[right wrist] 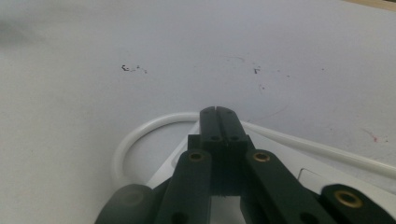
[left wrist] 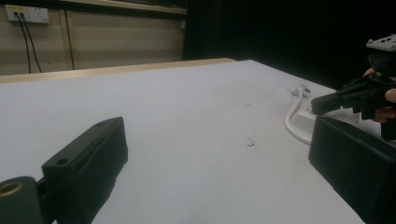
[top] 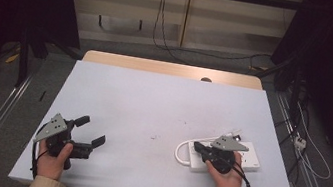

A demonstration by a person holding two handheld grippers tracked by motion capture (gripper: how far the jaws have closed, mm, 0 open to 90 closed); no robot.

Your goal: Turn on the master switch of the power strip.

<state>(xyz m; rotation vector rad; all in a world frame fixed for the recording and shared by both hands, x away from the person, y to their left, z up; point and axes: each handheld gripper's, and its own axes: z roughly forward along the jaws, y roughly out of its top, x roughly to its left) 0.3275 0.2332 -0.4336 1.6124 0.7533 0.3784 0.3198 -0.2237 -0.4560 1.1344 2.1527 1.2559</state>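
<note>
- my left tongs [top: 92,131] sit near the front left corner of the counter [top: 153,101]; jaws spread wide, nothing between them; just bare white surface under there
- in the left gripper view those two black jaws frame an open stretch of counter; one low on the left, the other down at the right edge
- my right tongs [top: 198,148] are over on the right side, well apart from the left ones; jaws pressed together, tips meeting with only a thin seam between them; not pinching anything as far as I can see
- they're parked right above the white power strip [top: 250,160]; that thing lies flat near the front right of the counter, long side running roughly left to right
- its white cable [top: 179,151] curls out from the strip's left end in a loop; in the right gripper view the loop [right wrist: 140,133] arcs just past my closed tips; whether the tips touch the strip or cable, can't tell
- a few small dark specks [top: 153,137] sit mid-counter between my two hands
- from the left gripper view I can see my right hand [left wrist: 387,105] holding its tongs over the strip's end
</note>
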